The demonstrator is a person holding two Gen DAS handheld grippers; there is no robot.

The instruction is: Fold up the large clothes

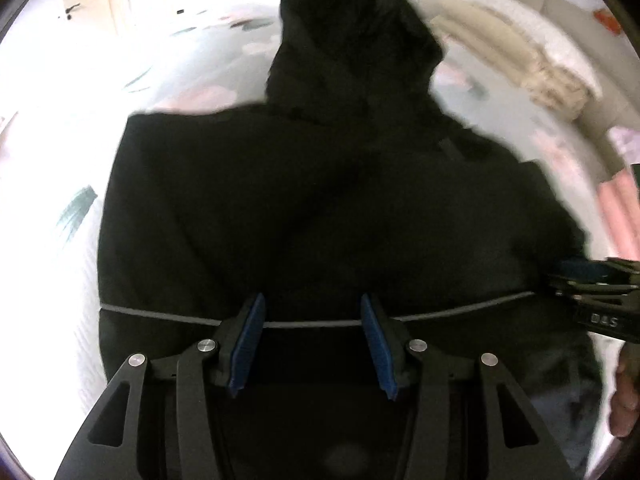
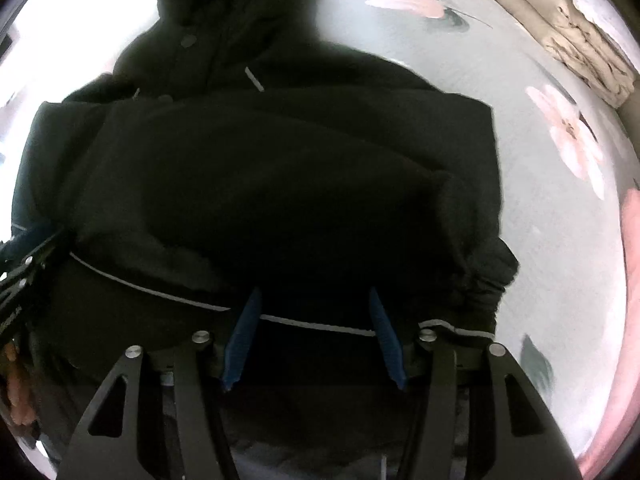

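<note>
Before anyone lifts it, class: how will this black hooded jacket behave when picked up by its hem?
The jacket will probably flop and sag, since it already lies in soft folds on the bed. Its padded bulk suggests some weight. The hood would likely dangle.

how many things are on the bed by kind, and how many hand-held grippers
black hooded jacket: 1
beige folded bedding: 1
pink fabric: 1
hand-held grippers: 2, left hand-held gripper and right hand-held gripper, both open
total: 5

Left claw [image 1: 312,340] with blue pads spread apart, right claw [image 2: 312,336] likewise agape, both level and side by side, bare fingers [image 1: 626,392] behind the right claw
</note>
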